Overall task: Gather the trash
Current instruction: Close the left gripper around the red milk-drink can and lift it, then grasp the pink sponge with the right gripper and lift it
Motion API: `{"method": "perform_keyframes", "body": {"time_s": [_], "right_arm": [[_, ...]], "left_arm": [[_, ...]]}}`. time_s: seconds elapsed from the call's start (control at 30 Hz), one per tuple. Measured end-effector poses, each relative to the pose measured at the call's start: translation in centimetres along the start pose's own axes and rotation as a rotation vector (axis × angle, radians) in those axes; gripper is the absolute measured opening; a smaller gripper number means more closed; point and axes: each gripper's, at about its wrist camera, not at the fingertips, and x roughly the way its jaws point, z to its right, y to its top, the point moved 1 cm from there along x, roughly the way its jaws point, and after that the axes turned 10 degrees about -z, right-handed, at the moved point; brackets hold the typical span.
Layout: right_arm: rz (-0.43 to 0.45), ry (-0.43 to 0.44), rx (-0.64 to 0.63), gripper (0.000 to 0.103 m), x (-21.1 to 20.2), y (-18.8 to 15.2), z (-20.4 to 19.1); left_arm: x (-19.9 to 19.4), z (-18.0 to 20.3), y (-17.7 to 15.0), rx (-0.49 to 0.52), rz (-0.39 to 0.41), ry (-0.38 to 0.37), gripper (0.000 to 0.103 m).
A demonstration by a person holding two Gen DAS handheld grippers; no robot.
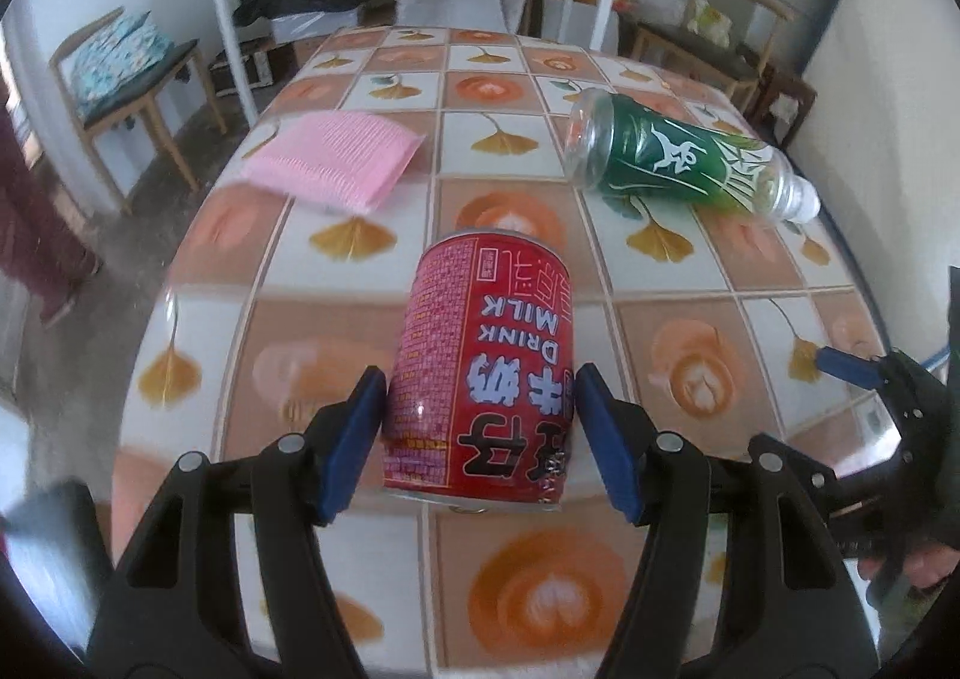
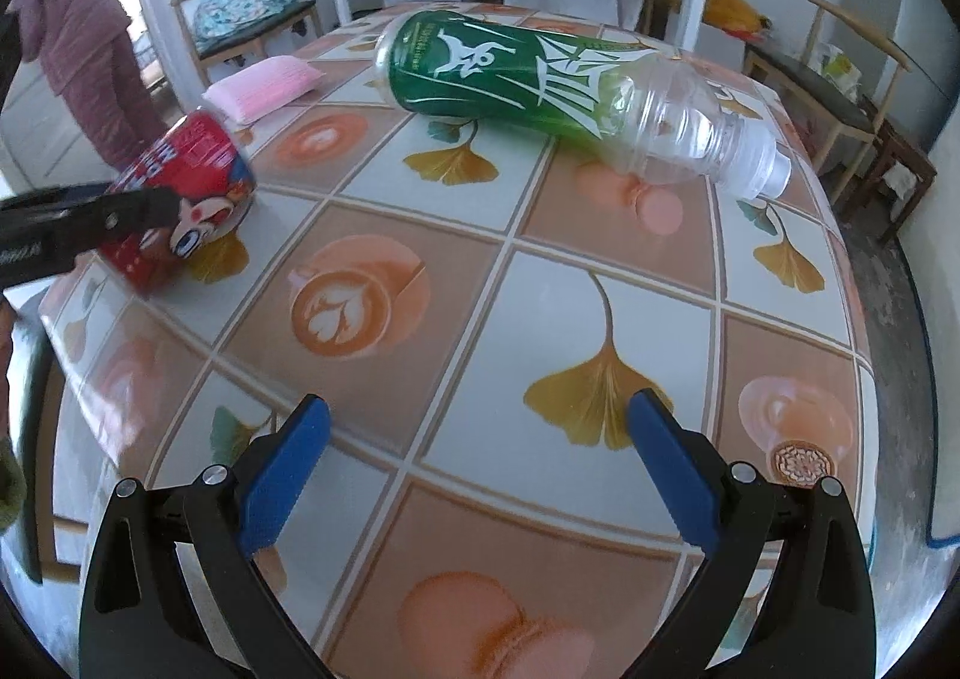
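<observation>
We see the left hand-held gripper (image 1: 480, 439) clenched on a red can (image 1: 483, 367) — its long axis running straight away from us, lifted clear of the table (image 1: 690, 271). Our right hand-held gripper (image 2: 480, 475) is released, empty. The green bottle (image 2: 540, 78) lies on its side ahead of it, cap to the right — nearer this right hand.

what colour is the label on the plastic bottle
Green with white lettering; the bottle shows best in the right wrist view.
</observation>
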Motion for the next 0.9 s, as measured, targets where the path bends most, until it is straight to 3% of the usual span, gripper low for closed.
{"method": "perform_keyframes", "body": {"time_s": [0.23,0.43,0.53,0.67,0.8,0.9], "right_arm": [[0.045,0.140,0.021,0.096,-3.1,0.5,1.4],[0.125,0.240,-0.029,0.096,-6.5,4.7,0.2],[0.151,0.317,-0.103,0.096,-7.5,8.5,-1.7],[0.131,0.325,-0.284,0.096,-6.8,14.6,-6.8],[0.063,0.330,-0.463,0.096,-3.4,20.1,-12.4],[-0.006,0.270,-0.567,0.096,1.0,23.2,-16.2]], "left_arm": [[-1.7,-2.0,-3.3,-0.107,0.032,-0.037,0.062],[-2.3,-3.6,-4.8,-0.172,0.061,-0.065,0.062],[-2.5,-4.2,-5.3,-0.185,0.070,-0.067,0.062],[-2.8,-5.5,-5.8,-0.220,0.084,-0.071,0.062],[-3.0,-6.9,-6.1,-0.260,0.095,-0.071,0.062],[-3.1,-7.6,-6.3,-0.278,0.100,-0.085,0.062]]}}
